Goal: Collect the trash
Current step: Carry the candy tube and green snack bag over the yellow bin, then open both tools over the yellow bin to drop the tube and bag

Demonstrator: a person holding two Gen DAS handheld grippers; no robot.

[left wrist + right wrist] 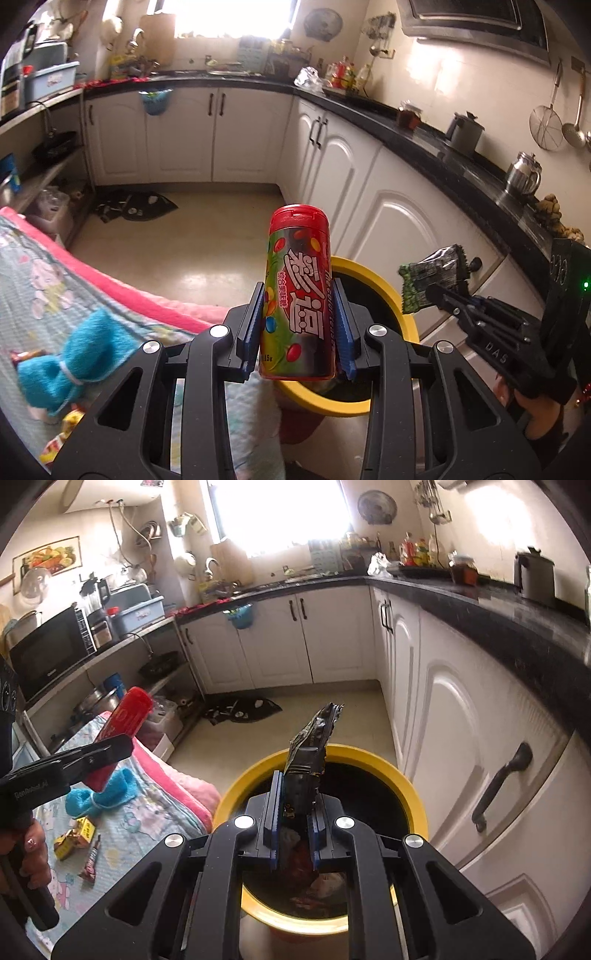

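My left gripper is shut on a red-capped candy bottle, held upright at the near rim of a yellow-rimmed bin. From the right wrist view the same bottle hangs left of the bin, over the cloth. My right gripper is shut on a crumpled dark snack wrapper, directly above the bin's black opening, where some trash lies. The wrapper also shows at the right of the left wrist view, over the bin's far side.
A patterned cloth with a pink edge lies left of the bin, carrying a blue towel roll, yellow packets and a small tube. White cabinets under a black counter run along the right. A dark mat lies on the floor.
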